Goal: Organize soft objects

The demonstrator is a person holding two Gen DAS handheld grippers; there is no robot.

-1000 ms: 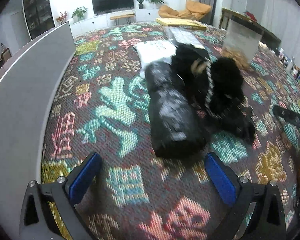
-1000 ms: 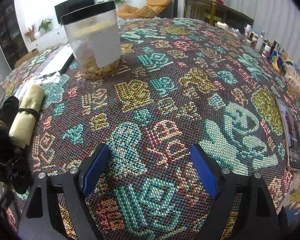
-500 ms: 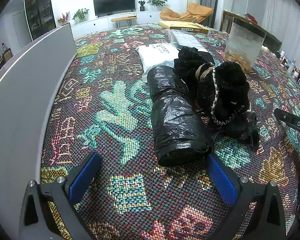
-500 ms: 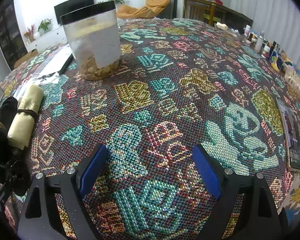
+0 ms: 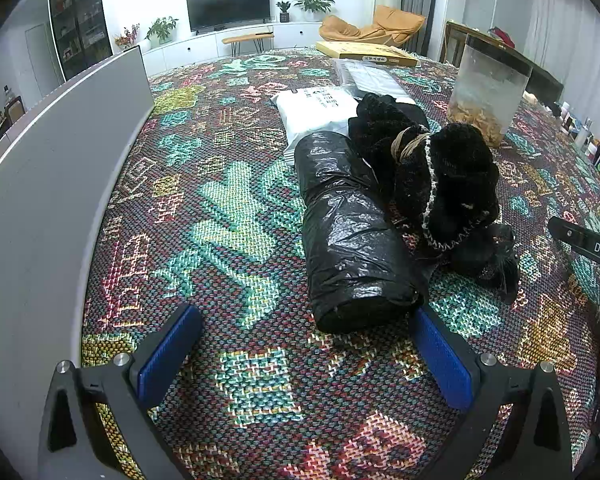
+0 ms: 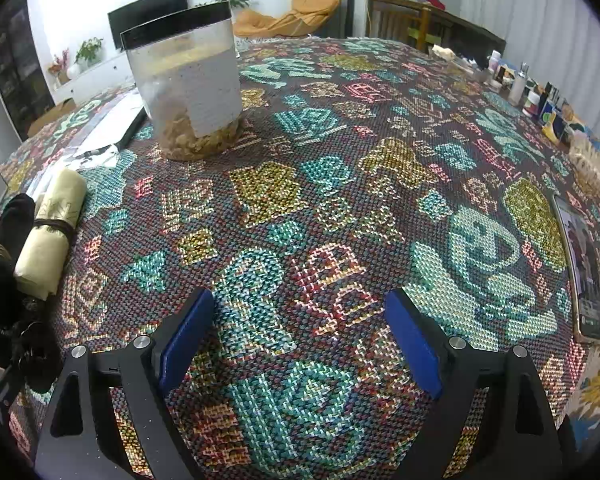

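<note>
On patterned cloth [image 5: 228,216], black plastic roll [image 5: 348,232] lies lengthwise, end facing spread, empty left gripper [image 5: 304,344].

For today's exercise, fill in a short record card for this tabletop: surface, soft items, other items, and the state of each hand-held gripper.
surface: table under a patterned woven cloth
soft items: black plastic-wrapped roll; black knitted bundle touching its side; cream rolled cloth
other items: clear container, white mailer bag
left hand-held gripper: open, empty
right hand-held gripper: open, empty, over bare cloth
</note>
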